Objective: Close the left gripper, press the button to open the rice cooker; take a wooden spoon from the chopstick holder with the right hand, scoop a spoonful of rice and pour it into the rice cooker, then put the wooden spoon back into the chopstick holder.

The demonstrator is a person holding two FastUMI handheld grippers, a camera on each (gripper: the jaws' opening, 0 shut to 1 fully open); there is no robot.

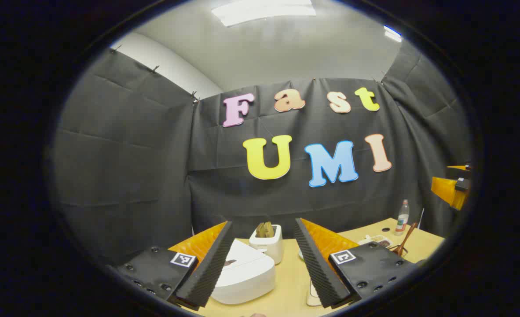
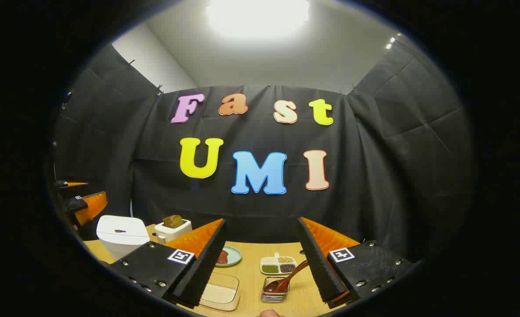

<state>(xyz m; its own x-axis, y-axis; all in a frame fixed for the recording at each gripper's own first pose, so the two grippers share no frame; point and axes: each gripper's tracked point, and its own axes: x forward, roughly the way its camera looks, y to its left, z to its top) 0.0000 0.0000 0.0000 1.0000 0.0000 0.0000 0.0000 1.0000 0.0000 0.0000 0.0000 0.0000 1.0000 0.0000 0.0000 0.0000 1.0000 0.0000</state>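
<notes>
With the left gripper (image 1: 263,264) hovering wide open above the closed rice cooker (image 1: 244,275) on the bench (image 1: 286,281), and the right gripper (image 2: 262,266) gaping empty, spread fingers are risking straddling the button instead of depressing it.

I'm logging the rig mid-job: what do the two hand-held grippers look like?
Both look alike. The left hand-held gripper and the right hand-held gripper each have two wedge-shaped fingers with ridged inner pads, set on black bolted blocks. Each block carries a small square black-and-white marker. No cables or sleeves are visible.
</notes>
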